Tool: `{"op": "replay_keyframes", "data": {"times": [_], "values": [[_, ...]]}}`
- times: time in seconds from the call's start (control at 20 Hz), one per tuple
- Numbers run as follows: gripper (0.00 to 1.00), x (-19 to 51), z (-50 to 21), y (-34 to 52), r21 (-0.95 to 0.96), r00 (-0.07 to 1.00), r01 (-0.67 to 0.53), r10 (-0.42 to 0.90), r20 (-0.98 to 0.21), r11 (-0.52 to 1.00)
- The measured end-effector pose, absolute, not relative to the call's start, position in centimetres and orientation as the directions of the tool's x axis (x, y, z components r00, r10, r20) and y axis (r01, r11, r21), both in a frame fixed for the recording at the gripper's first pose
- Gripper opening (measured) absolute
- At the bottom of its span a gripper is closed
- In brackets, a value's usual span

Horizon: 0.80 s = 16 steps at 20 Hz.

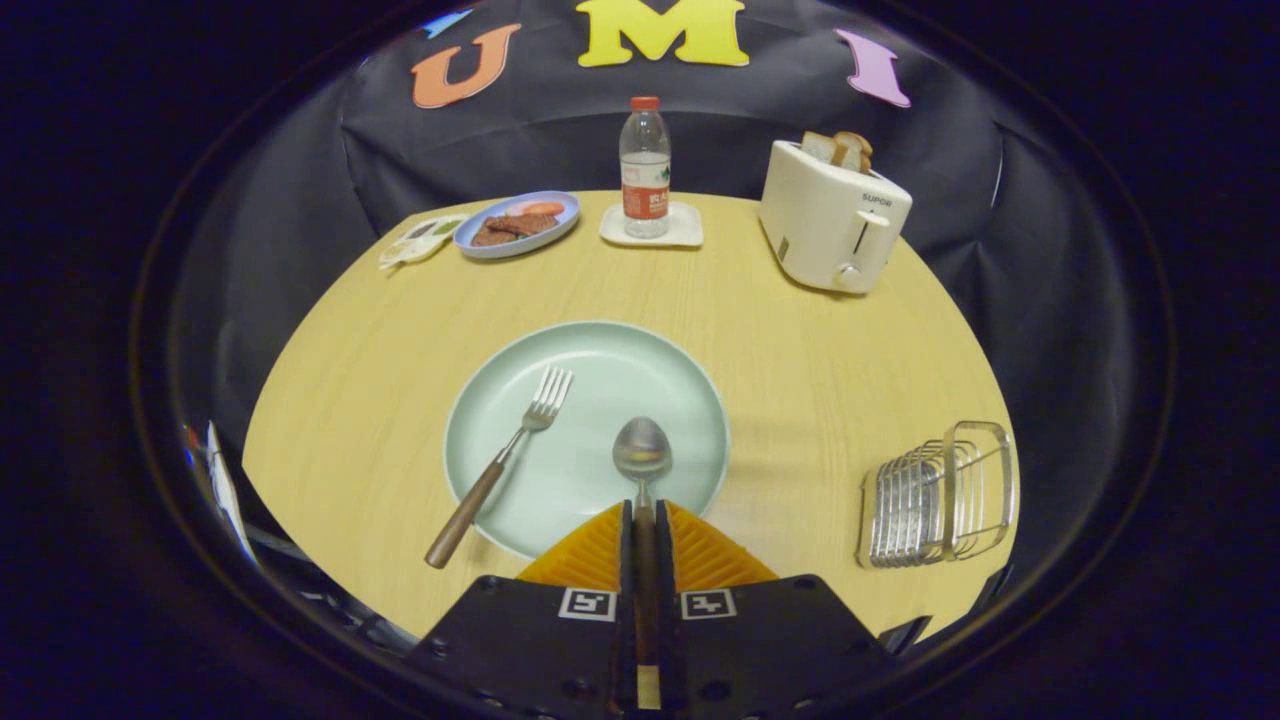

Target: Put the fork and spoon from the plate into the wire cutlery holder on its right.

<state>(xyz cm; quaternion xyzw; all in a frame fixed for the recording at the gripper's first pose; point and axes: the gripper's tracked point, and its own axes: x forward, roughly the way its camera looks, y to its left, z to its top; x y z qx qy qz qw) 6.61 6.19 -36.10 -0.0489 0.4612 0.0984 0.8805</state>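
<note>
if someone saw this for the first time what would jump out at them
The gripper is shut on the handle of a metal spoon, whose bowl lies on the pale green round plate. A wooden-handled fork rests beside it, and the wire cutlery holder waits to the right.

Table (820,400): pale wood grain, smooth, matt. Plate (600,350): smooth, softly glossy glaze; on it a fork (520,440) with polished metal tines and dark wooden handle, and a spoon (642,448) with mirror-bright metal bowl, its wooden handle pressed between the ribbed pads (700,555) of the gripper (645,515). Holder (940,495) at the table's right edge: shiny chrome wire; toaster (832,220): smooth, satin plastic; bottle (645,165): clear plastic, paper label.
</note>
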Motion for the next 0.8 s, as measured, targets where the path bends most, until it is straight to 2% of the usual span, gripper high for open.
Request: {"op": "replay_keyframes", "data": {"times": [0.05,0.1,0.2,0.5,0.8], "values": [[0.09,6.5,-35.8,5.8,0.012,0.555,-0.22,0.136,-0.821,0.975],[0.01,6.4,-35.6,5.8,0.025,0.552,-0.225,0.149,-0.82,0.974],[0.01,6.1,-36.2,5.7,0.036,0.526,-0.248,0.166,-0.834,0.968],[0.01,5.7,-33.6,4.5,0.032,0.552,-0.289,0.194,-0.811,0.957],[0.01,5.2,-29.7,0.5,0.107,0.579,-0.225,0.22,-0.785,0.969]]}}
